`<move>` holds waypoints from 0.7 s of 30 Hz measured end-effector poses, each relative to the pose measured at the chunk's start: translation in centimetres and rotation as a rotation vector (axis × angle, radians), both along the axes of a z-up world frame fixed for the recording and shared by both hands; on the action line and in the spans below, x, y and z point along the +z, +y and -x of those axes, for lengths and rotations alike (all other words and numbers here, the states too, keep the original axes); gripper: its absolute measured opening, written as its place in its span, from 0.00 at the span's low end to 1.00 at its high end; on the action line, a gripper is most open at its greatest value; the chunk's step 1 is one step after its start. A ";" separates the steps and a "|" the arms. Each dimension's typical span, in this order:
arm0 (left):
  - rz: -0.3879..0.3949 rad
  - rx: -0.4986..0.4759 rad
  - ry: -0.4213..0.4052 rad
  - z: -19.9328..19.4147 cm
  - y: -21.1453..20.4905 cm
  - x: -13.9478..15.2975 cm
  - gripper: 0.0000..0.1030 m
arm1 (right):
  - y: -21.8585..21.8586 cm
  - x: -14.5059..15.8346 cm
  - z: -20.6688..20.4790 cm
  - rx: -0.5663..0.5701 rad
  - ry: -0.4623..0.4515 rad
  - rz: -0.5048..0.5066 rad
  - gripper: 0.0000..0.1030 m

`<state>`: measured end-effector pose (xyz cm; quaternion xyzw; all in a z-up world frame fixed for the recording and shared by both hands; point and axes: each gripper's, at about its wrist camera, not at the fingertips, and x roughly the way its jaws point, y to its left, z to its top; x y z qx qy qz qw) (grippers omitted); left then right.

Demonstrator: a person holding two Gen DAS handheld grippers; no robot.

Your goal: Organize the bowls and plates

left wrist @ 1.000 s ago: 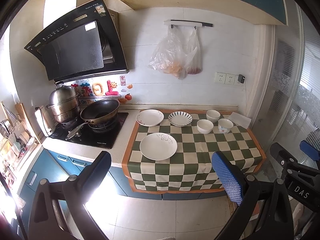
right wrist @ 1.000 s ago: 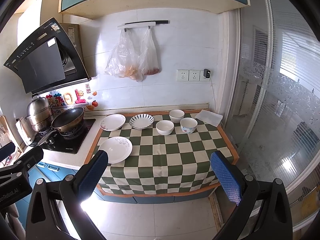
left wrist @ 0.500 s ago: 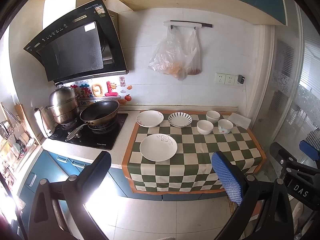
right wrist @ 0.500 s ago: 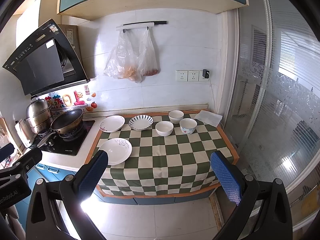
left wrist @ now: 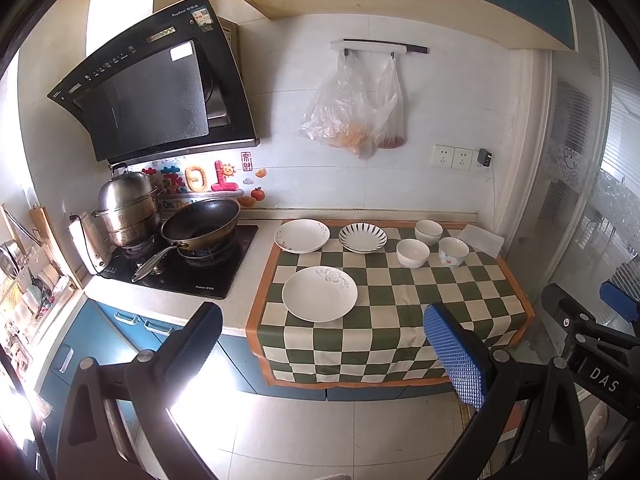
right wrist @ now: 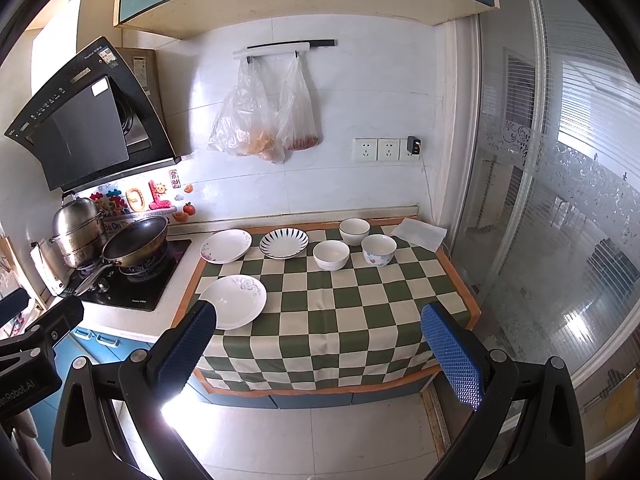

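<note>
Setting: kitchen counter under a green-and-cream checked cloth (left wrist: 404,304), centre of frame; hob with wok (left wrist: 200,226) and steel steamer pot (left wrist: 126,210) at left
Plates: large white plate (left wrist: 319,293) near the cloth's front left; floral-rimmed plate (left wrist: 302,235) and striped plate (left wrist: 362,237) side by side along the back
Bowls: three (left wrist: 412,253) (left wrist: 428,232) (left wrist: 453,251) clustered close together, back right of the cloth
Left gripper (left wrist: 324,350): bottom of frame, jaws wide apart, holding nothing, well short of the counter
Right gripper (right wrist: 318,346): bottom of frame, jaws wide apart, holding nothing
</note>
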<state>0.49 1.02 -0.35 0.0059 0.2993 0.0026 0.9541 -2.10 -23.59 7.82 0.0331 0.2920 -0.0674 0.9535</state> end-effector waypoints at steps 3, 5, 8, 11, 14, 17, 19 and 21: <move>-0.003 0.002 0.000 0.0 -0.1 0.0 1.00 | 0.0 0.0 -0.1 0.001 0.001 -0.003 1.00; -0.001 0.001 0.001 -0.1 -0.1 0.1 1.00 | 0.1 -0.1 0.0 -0.001 0.001 -0.003 1.00; 0.000 0.002 0.001 -0.1 -0.1 0.1 1.00 | 0.1 -0.1 -0.1 -0.001 0.000 0.000 1.00; 0.000 0.002 0.002 -0.2 0.0 0.0 1.00 | 0.0 -0.1 -0.1 0.001 0.001 -0.001 1.00; -0.001 0.001 0.002 -0.3 0.0 0.1 1.00 | 0.0 -0.1 -0.1 0.000 0.001 -0.003 1.00; -0.002 0.000 0.003 -0.3 0.1 0.1 1.00 | 0.0 -0.1 -0.1 0.000 0.001 -0.003 1.00; -0.004 -0.001 0.002 -0.4 0.1 0.1 1.00 | 0.0 0.0 -0.1 0.001 0.002 -0.003 1.00; -0.004 -0.001 0.001 -0.4 0.2 0.1 1.00 | 0.0 0.0 -0.2 -0.002 0.002 -0.004 1.00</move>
